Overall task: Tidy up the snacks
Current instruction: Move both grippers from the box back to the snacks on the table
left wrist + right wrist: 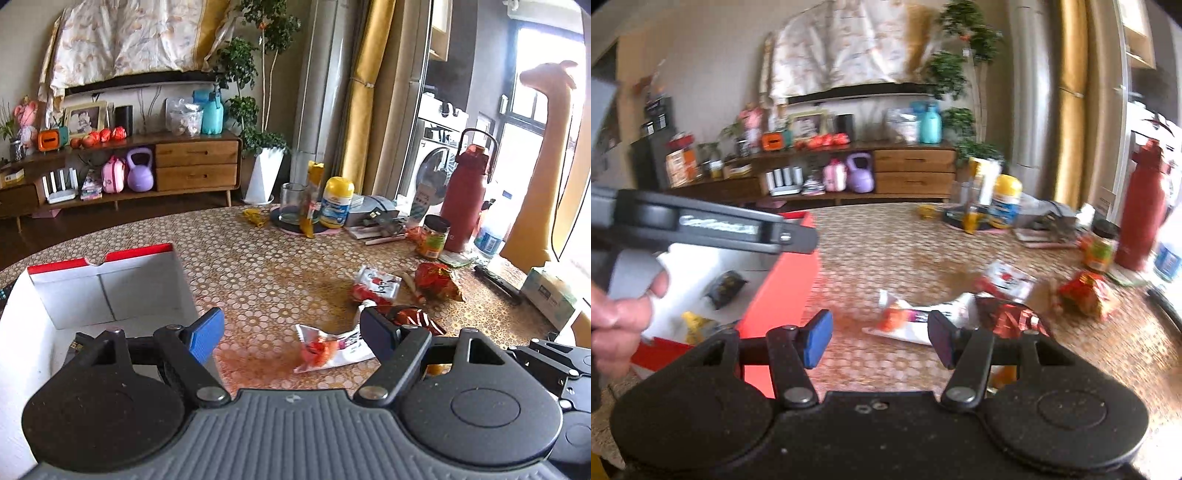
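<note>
Several snack packets lie on the patterned table. A white and orange packet [325,349] [905,321] lies just ahead of both grippers. Beyond it are a red striped packet [413,319] [1008,317], a white and red packet [376,286] [1004,280] and a red-orange bag [437,280] [1086,290]. A red-rimmed white box [99,291] [779,291] stands at the left and holds a dark packet [726,288] and a yellow one [696,326]. My left gripper [291,338] [809,238] is open and empty by the box's right wall. My right gripper [879,339] is open and empty, short of the white and orange packet.
At the table's far right stand a red flask [467,206], a dark-lidded jar [434,238], a yellow-capped bottle [336,203], a glass [291,203] and a tissue box [550,299]. A hand [620,314] holds the left gripper above the box. A wooden sideboard [195,162] stands behind.
</note>
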The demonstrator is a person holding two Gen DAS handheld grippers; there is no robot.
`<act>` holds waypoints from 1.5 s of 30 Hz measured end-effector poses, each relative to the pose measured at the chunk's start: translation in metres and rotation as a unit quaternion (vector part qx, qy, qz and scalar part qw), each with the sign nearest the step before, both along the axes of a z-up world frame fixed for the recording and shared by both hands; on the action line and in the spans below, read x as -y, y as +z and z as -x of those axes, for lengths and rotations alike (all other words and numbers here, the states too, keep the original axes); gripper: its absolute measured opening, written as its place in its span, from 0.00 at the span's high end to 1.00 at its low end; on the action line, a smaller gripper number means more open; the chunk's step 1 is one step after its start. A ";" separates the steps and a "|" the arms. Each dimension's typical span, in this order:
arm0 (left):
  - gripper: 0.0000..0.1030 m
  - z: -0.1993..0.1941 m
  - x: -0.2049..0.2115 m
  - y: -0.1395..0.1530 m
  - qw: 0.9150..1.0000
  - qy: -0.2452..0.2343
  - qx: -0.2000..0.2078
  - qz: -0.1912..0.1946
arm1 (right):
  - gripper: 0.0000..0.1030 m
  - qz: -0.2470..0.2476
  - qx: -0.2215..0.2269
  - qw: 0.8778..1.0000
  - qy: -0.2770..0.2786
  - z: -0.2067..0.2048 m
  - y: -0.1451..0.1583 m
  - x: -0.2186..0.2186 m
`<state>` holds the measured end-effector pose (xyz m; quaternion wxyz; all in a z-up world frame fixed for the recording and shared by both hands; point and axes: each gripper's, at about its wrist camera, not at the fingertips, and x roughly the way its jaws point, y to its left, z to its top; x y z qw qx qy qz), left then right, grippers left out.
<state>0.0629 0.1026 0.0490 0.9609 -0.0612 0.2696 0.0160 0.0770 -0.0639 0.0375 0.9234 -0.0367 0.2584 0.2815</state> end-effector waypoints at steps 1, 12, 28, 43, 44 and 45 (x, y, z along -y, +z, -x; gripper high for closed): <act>0.22 0.001 0.004 0.000 1.000 -0.001 0.003 -0.001 | 0.45 -0.002 -0.001 1.000 -0.008 -0.002 -0.002 0.004; 0.22 -0.010 0.038 -0.013 1.000 -0.023 -0.005 -0.012 | 0.44 -0.010 -0.011 0.997 -0.073 -0.016 -0.022 0.045; 0.22 -0.040 0.061 -0.042 0.998 -0.031 -0.049 -0.024 | 0.43 -0.007 -0.025 0.993 -0.116 -0.028 -0.042 0.073; 0.22 -0.095 0.069 -0.076 0.994 -0.021 -0.099 -0.048 | 0.43 -0.017 -0.042 0.991 -0.123 -0.034 -0.055 0.083; 0.20 -0.099 0.070 -0.079 0.993 -0.023 -0.101 -0.052 | 0.43 -0.018 -0.043 0.991 -0.123 -0.035 -0.055 0.083; 0.18 -0.103 0.071 -0.082 0.993 -0.020 -0.106 -0.053 | 0.43 -0.019 -0.043 0.991 -0.122 -0.035 -0.056 0.083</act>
